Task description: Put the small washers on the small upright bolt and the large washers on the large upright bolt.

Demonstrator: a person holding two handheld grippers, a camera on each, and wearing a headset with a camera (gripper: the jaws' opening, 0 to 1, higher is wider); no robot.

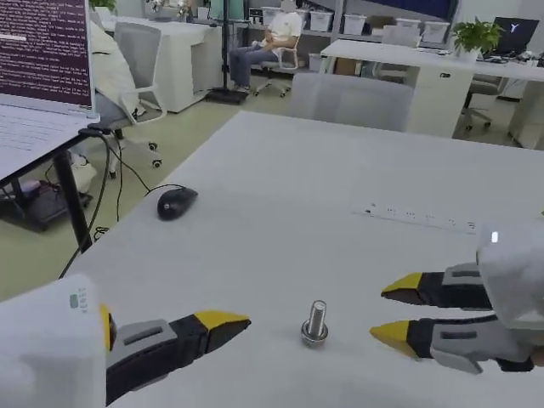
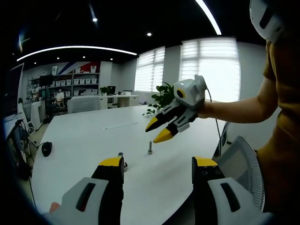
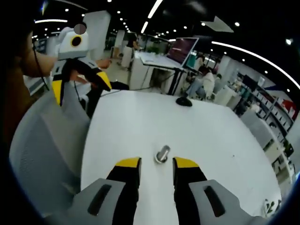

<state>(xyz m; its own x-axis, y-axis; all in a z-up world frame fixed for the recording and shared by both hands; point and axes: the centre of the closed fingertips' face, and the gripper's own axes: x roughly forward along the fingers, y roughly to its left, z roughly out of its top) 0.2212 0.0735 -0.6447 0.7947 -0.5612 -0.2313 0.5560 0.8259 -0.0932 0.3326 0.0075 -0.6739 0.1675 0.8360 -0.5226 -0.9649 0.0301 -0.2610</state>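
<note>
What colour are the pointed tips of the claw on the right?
Bright yellow, with black just behind them. The right claw shows it best in the head view.

Yellow tips cap the black left tongs (image 2: 158, 163) and the black right tongs (image 1: 380, 312), both with grey inlays and white housings. A silver bolt (image 1: 314, 323) gleams on the plain white worktop (image 1: 280, 187), which also carries a glossy black mouse (image 1: 176, 202) and a white power strip (image 1: 416, 218). A laptop screen (image 1: 47, 51) glows dark purple, lined with rows of pale text. The person's sleeve (image 2: 281, 70) is mustard-brown. A potted plant (image 1: 476, 34) shows leafy green.
</note>
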